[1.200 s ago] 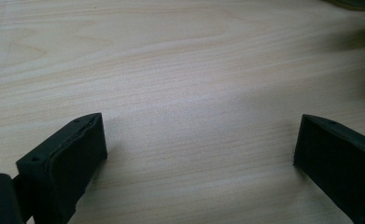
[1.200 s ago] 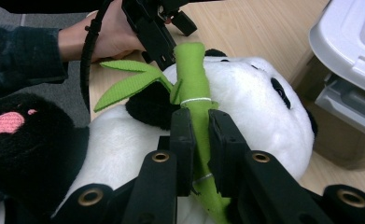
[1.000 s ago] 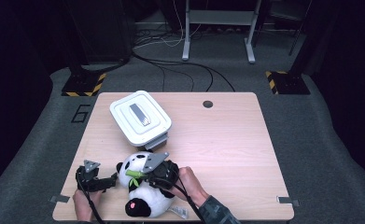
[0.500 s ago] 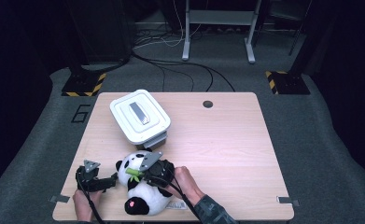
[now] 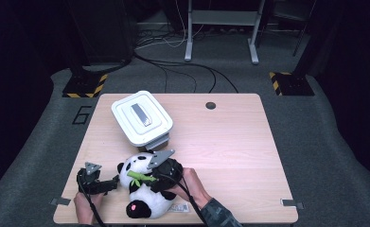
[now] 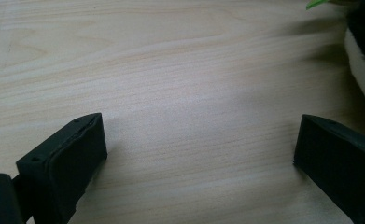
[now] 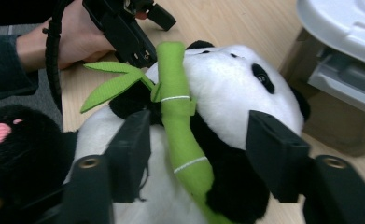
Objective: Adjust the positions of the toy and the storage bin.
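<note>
A black-and-white panda plush (image 5: 147,201) lies on its back near the table's front edge, with a green bamboo stalk (image 5: 141,177) across its chest. My right gripper (image 5: 149,176) rests on the plush. In the right gripper view its jaws (image 7: 201,126) stand open on either side of the bamboo stalk (image 7: 180,121) and the panda's chest (image 7: 227,84). My left gripper (image 5: 112,183) lies just left of the panda's head. Its open jaws (image 6: 199,135) are over bare wood, with the panda's edge (image 6: 362,46) at the right.
A white lidded box (image 5: 142,118) stands behind the panda and close to its head, and appears as a box (image 7: 348,46) at the right in the right gripper view. The wooden table (image 5: 230,151) has a round cable hole (image 5: 210,105) at the back. Dark floor and cables lie beyond.
The right gripper has shifted a little over the panda's chest. The left gripper and the box have stayed where they were.
</note>
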The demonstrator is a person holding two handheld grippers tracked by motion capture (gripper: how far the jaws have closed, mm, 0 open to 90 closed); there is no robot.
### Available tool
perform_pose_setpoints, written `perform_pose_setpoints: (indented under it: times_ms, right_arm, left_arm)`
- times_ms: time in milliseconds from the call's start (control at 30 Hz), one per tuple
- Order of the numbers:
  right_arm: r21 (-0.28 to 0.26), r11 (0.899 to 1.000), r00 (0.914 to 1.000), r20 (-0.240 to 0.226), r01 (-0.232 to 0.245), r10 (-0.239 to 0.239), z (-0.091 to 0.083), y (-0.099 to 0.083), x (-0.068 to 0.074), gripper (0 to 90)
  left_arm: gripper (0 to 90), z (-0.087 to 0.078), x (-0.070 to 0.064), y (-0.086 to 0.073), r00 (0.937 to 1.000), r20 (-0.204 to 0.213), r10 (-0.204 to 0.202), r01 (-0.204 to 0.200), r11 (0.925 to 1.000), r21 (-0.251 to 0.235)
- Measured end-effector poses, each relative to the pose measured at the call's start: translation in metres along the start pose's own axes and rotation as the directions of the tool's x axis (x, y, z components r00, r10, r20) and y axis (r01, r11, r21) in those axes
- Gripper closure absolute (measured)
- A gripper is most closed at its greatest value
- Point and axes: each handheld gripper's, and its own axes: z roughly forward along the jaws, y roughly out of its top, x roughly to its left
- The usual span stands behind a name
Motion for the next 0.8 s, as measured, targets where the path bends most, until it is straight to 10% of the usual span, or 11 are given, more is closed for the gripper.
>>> perform_pose_setpoints:
  times_ms: [167, 800]
  right_arm:
    - [-0.031, 0.997, 0.9977, 0.020, -0.064, 0.065, -0.023, -0.007, -0.010, 17.7]
    - [-0.049, 0.969, 0.9588, 0.142, -0.241, 0.246, -0.040, -0.021, -0.078, 8.6]
  left_arm:
    - [2.2, 0.000, 0.000, 0.000, 1.0000, 0.001, -0.001, 0.001, 1.0000, -0.001]
    - [2.1, 0.000, 0.000, 0.000, 1.0000, 0.001, -0.001, 0.001, 1.0000, -0.001]
